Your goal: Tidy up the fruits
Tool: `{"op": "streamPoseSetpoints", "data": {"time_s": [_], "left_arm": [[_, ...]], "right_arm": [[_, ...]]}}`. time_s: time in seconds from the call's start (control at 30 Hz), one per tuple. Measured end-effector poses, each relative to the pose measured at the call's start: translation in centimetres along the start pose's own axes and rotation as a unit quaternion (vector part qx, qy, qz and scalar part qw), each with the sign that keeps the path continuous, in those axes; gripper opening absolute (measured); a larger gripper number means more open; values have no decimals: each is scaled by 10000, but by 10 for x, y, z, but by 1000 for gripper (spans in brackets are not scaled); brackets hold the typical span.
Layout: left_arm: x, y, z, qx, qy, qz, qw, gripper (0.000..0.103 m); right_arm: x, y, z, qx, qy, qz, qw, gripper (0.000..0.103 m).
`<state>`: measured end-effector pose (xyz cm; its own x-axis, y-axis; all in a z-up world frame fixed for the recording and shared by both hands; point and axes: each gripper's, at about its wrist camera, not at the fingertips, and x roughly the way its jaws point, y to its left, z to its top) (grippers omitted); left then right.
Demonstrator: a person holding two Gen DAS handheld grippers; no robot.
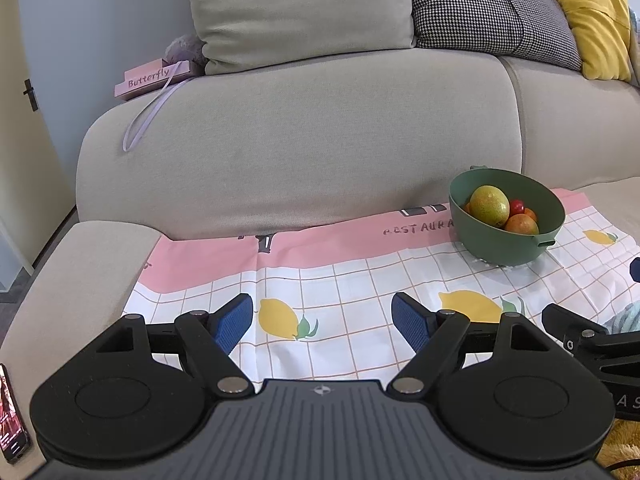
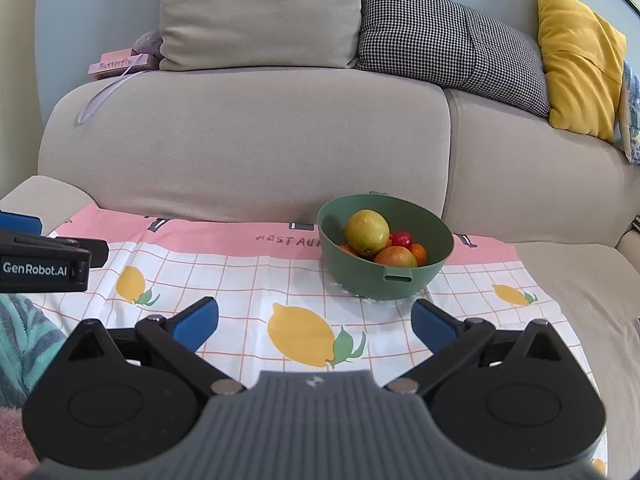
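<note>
Green bowl (image 2: 386, 276) of fruit sits beyond both spread, empty tools (image 2: 314, 322) (image 1: 322, 320).

Phone (image 1: 12, 416) cut off at left edge

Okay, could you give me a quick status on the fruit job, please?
Left gripper open, empty. Right gripper open, empty. Fruits all in green bowl on cloth. Nothing in the way.
</note>
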<state>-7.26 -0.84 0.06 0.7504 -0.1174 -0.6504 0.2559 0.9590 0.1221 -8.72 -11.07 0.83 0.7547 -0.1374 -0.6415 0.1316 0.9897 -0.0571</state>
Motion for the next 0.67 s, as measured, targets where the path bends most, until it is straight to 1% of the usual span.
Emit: {"op": "streamPoseSetpoints", "data": {"time_s": [0.1, 0.67], "left_arm": [[0, -2, 0, 68, -14, 34, 10000, 92], [-3, -3, 1, 140, -91, -60, 9998, 92]], "right_arm": [[1, -1, 0, 26, 22, -4, 10000, 99], [1, 0, 0, 96, 58, -17, 9999, 99]]}}
